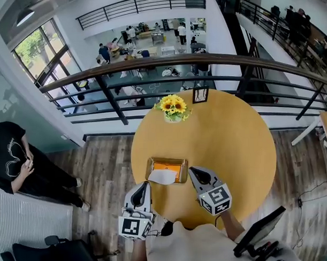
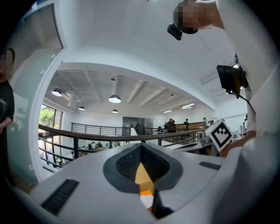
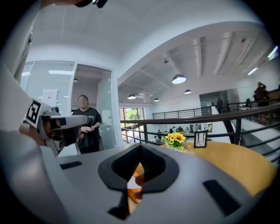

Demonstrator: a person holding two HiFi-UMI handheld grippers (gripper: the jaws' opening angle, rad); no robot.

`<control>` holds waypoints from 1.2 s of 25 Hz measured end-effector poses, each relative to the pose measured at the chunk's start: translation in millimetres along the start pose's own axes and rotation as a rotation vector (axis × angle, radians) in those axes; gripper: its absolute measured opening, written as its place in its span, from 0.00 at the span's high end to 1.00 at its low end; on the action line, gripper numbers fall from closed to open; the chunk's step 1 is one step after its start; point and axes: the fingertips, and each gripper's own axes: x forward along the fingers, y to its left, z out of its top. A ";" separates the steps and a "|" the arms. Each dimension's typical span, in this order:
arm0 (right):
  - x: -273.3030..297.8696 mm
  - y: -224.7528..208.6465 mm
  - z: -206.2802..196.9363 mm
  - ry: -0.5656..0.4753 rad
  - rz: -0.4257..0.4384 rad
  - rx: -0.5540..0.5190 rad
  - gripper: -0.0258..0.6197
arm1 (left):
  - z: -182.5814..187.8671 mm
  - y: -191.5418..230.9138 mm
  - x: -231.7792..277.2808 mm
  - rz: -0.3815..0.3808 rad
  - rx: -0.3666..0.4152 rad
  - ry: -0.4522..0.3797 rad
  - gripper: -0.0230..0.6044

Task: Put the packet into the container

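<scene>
Both empty & pressed together: L tool (image 1: 146, 184), R tool (image 1: 191, 170), near container (image 1: 152, 164) w/ packet (image 1: 163, 177) in it.

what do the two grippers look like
The left gripper and right gripper match: pale grey moulded shells tapering to dark ribbed pads. Each carries a white marker cube printed with black squares. The person wears a pale top.

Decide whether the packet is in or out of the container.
In: the head view shows the white packet lying in the container, covering its near edge, so perhaps not fully settled.
</scene>
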 end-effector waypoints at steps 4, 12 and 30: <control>-14.4 1.3 -1.0 -0.027 0.028 0.042 0.95 | 0.5 -12.1 -4.4 0.019 0.010 -0.024 0.96; -35.1 0.6 13.9 -0.050 0.009 -0.028 0.95 | 3.8 -36.3 -2.5 0.034 0.069 -0.004 0.96; -152.7 135.6 -26.3 -0.050 -0.112 -0.105 0.95 | -17.2 -95.2 -176.1 0.003 0.010 -0.035 0.96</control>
